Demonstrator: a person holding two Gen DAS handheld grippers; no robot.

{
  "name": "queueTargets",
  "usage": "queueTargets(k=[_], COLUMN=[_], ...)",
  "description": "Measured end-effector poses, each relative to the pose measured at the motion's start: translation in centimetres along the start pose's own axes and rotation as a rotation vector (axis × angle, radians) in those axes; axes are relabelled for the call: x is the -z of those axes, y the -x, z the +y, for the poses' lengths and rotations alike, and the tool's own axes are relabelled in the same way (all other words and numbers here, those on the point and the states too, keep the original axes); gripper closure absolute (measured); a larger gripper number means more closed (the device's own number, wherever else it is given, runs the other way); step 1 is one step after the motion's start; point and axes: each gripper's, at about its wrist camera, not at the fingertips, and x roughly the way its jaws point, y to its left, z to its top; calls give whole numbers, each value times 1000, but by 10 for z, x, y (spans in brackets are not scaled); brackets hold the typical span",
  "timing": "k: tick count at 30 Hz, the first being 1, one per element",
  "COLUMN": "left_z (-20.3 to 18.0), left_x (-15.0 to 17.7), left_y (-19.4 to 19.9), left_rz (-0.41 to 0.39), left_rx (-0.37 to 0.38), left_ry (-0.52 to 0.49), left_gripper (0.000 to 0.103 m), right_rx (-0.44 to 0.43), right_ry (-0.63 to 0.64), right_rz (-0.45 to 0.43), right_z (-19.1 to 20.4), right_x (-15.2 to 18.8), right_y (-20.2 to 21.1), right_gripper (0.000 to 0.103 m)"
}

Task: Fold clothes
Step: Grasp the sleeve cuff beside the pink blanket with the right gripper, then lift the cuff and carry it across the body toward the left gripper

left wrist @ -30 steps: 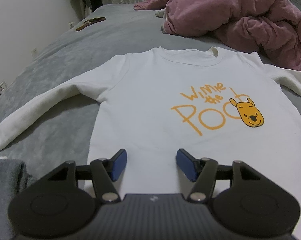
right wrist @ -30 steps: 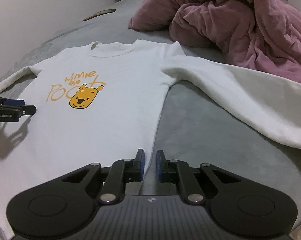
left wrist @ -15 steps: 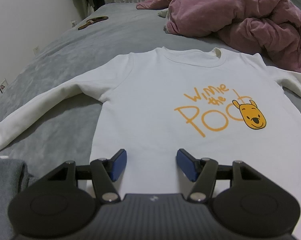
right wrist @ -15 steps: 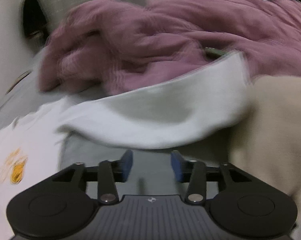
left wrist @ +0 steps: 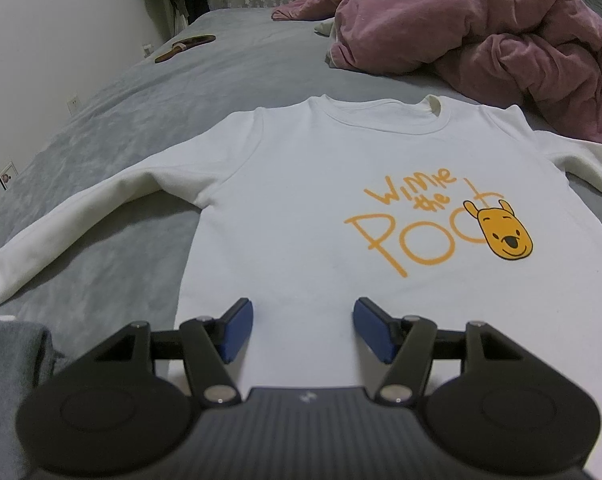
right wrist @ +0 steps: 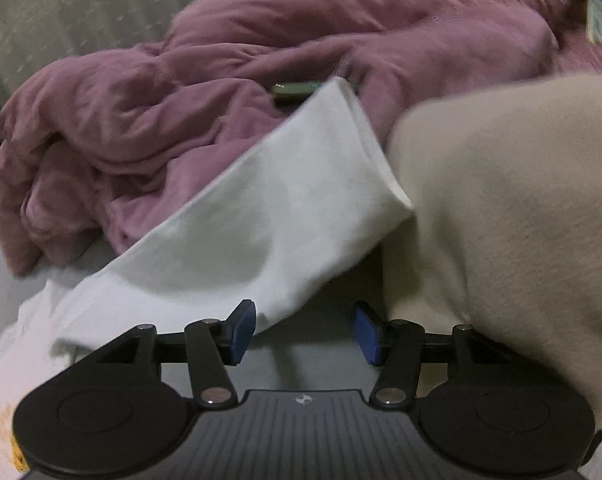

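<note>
A white sweatshirt [left wrist: 321, 208] with an orange bear print [left wrist: 501, 232] lies flat, face up, on the grey bed. Its sleeves spread out to both sides. My left gripper [left wrist: 303, 330] hovers open over the bottom hem, nothing between its blue pads. In the right wrist view the sweatshirt's right sleeve [right wrist: 269, 216] runs up to its cuff [right wrist: 361, 136]. My right gripper [right wrist: 305, 332] sits near the sleeve's lower edge, its jaws opening, with only grey bed showing between the pads. The left pad [right wrist: 243, 330] is at the sleeve's edge.
A crumpled mauve duvet [left wrist: 481, 40] [right wrist: 261, 72] fills the far right of the bed. A beige garment [right wrist: 509, 220] lies beside the cuff. A grey cloth [left wrist: 9, 380] sits at the near left. A wooden object [left wrist: 185, 46] lies at the bed's far left edge.
My right gripper went from shut at the shirt's side to open, and swung right to the sleeve and cuff while rolling. The left gripper stayed put.
</note>
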Motion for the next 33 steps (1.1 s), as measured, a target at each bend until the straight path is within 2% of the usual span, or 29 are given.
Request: queueTargets(k=[5,7,9,12,15,20,28,33], left_z=[0,0,0,0,1,0,0,-1], left_x=[0,-1,-1,-2,-2,-1,0,-1], left_y=[0,-1,-1,0,0,-1,-1,-3], left_rz=[1,1,2,2,4,2,0,0], left_rx=[1,1,0,1,5,3,1,0], left_ry=[1,2,2,2,6,0,-9,-13], left_gripper=[44,44,44,44,44,44,44,42], right_rx=[-45,-59,-58,-51,-54,-13,16,8], right_ry=[-140,-141,-108,-58,-10,106,220,227], right_rz=[-71,-96,-119,-164,-221,-366,-403,-464], right_z=[-19,-18,-14,-5,4,22,35,37], right_x=[-10,-11,-12,-12,-12,-18,-43,-57], right_y=[3,6,10,20,32,52,40,40], right_gripper=[50,53,78,91,93,95,96,96])
